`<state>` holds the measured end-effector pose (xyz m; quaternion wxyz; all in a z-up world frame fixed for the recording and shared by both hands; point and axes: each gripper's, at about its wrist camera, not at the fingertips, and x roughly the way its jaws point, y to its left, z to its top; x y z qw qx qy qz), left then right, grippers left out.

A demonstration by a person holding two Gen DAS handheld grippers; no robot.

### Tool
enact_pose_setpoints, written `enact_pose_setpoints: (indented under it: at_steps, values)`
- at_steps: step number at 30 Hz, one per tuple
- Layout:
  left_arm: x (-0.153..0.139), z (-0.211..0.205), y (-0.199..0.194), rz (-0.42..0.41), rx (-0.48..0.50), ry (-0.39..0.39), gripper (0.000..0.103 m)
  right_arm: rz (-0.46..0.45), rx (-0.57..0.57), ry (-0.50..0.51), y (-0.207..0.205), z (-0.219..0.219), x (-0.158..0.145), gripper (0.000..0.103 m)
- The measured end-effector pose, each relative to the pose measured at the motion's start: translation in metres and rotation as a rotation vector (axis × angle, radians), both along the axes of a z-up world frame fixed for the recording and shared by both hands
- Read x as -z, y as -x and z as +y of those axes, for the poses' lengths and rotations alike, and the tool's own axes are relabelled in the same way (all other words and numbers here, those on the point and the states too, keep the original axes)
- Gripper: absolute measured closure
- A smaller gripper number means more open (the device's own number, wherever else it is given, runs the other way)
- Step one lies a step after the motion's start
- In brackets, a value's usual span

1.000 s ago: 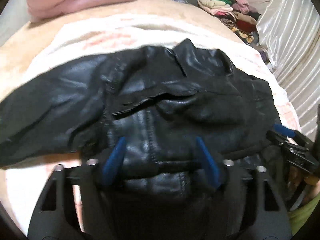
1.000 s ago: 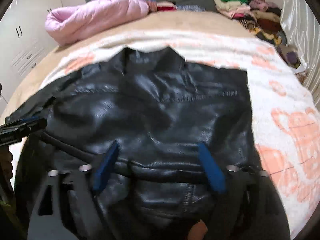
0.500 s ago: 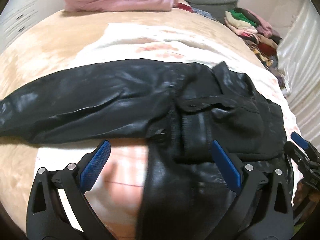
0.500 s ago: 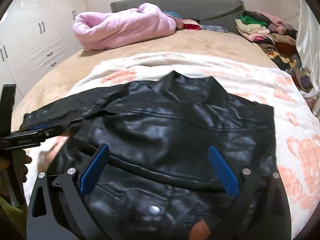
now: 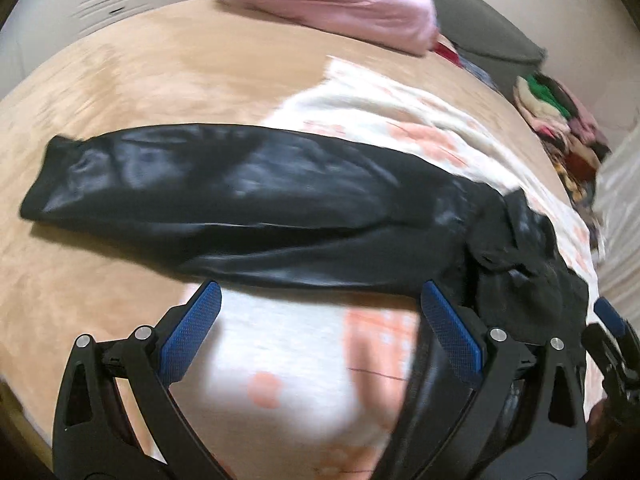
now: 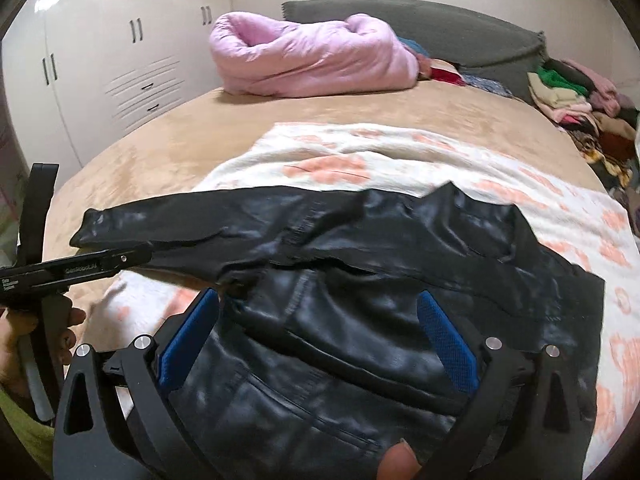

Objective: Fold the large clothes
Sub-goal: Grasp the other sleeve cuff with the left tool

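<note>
My left gripper (image 5: 320, 312) has its blue-padded jaws spread wide with nothing between them; below the gap lies only the white fleece blanket with peach flower prints (image 5: 280, 368). My right gripper (image 6: 318, 316) is spread just as wide and hangs above the body of the black shiny leather jacket (image 6: 360, 300), its pads clear of the leather.

From the left wrist, the jacket's long sleeve (image 5: 224, 200) stretches flat from nine o'clock across to three, just beyond my fingertips, its cuff resting on the tan plush bedspread (image 5: 140, 92). The bunched body of the jacket sits at about four o'clock, beside my right-hand finger.

From the right wrist, the jacket fills the lower half of the view, collar toward one o'clock, the sleeve running out toward nine o'clock, where my other gripper and the hand (image 6: 24, 336) holding it show at the edge.

Farther out, at twelve o'clock, a puffy pink quilted bundle (image 6: 312, 60) lies against a grey headboard cushion (image 6: 440, 28). A heap of mixed coloured clothes (image 6: 576, 104) sits at two o'clock, and white wardrobe doors (image 6: 100, 68) stand at ten.
</note>
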<state>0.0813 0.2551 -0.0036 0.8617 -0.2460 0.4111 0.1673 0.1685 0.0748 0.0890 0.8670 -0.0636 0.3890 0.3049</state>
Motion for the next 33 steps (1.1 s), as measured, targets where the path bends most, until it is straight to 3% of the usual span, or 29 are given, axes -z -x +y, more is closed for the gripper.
enact_pose_setpoints:
  at_steps: [7, 12, 22, 24, 26, 28, 33]
  values:
    - [0.005, 0.042, 0.021, -0.001, -0.158, 0.006, 0.009, 0.006, -0.054, 0.005, 0.001, 0.038, 0.001, 0.004]
    - [0.014, 0.071, 0.034, -0.017, -0.255, 0.053, 0.009, 0.015, -0.079, 0.014, 0.006, 0.056, 0.006, 0.004]
    - [0.036, 0.127, 0.047, -0.062, -0.435, 0.124, 0.011, 0.045, -0.055, 0.018, 0.01, 0.043, 0.018, 0.004]
    - [0.036, 0.132, 0.045, -0.066, -0.455, 0.117, 0.032, 0.052, -0.042, 0.012, 0.01, 0.035, 0.019, 0.004]
    - [0.035, 0.137, 0.043, -0.057, -0.469, 0.1, 0.075, 0.058, -0.015, 0.006, 0.009, 0.025, 0.021, 0.004]
    - [0.03, 0.141, 0.044, -0.088, -0.465, 0.101, 0.092, 0.069, 0.013, -0.007, 0.007, 0.012, 0.023, 0.004]
    - [-0.018, 0.13, 0.056, -0.242, -0.412, 0.073, 0.1, 0.097, 0.074, -0.05, 0.005, -0.023, 0.023, 0.004]
